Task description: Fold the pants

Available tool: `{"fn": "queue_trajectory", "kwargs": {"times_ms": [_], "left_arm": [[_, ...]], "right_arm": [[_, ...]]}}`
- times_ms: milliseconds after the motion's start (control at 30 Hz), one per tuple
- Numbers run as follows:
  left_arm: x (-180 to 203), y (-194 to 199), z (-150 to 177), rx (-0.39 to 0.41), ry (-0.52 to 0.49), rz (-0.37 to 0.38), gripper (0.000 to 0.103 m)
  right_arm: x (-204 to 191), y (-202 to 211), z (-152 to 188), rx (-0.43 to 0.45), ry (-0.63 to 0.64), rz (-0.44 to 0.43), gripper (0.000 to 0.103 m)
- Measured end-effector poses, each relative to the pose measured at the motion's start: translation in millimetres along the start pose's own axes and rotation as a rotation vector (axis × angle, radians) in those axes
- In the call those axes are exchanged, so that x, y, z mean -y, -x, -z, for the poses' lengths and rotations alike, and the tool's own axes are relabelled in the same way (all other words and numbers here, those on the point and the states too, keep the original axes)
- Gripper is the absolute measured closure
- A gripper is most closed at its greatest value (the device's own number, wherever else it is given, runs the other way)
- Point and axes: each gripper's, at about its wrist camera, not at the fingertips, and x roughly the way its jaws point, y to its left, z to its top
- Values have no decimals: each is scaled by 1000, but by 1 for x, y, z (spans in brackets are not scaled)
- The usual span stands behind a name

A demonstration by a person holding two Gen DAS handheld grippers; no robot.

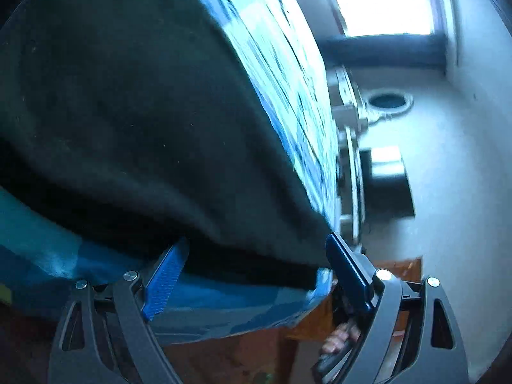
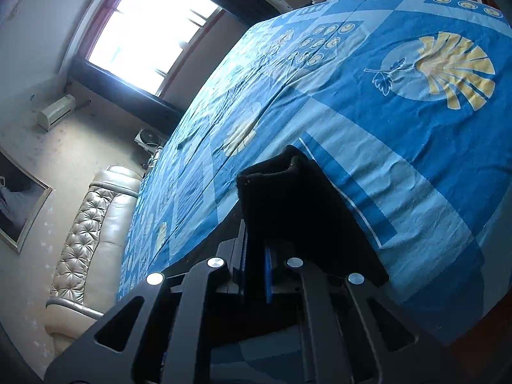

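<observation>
The black pants (image 1: 134,121) lie on a bed covered with a blue sheet (image 2: 400,147), and both grippers are at the garment. The right gripper (image 2: 267,272) has its jaws drawn together and clamped on a doubled-over edge of the pants (image 2: 288,198), which stands up as a dark, thick fold right in front of its fingers and drapes over them. The left gripper (image 1: 256,272) has its jaws wide apart; the pants spread out just ahead of and between its two blue ribbed pads (image 1: 164,278), their lower edge lying across the gap, though whether the pads touch the cloth cannot be told. The pants look like one soft, matte, fleecy garment, heavy enough to sag in broad folds. The sheet is a smooth, lightly wrinkled cotton printed with pale blue blocks, cream fan-shaped leaves and small rings. A cream tufted leather headboard (image 2: 89,233) runs along one side of the bed, and one bright window (image 2: 150,35) lights the room. Part of a hand (image 1: 340,339) shows beneath the left gripper
</observation>
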Motion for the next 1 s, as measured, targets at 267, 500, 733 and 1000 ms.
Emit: {"fn": "queue_trajectory", "kwargs": {"times_ms": [267,500,733,1000], "left_arm": [[-4,-11,-4,11,40,-71,76],[-10,-3,2,10,57,-113,91],[-7,5,9,-4,1,-140,91],[-4,0,9,-54,-79,-135,82]], "right_arm": [[12,1,7,-6,-35,-9,95],[26,4,19,1,-65,-1,95],[30,18,31,4,-58,10,95],[65,30,38,11,-148,53,87]]}}
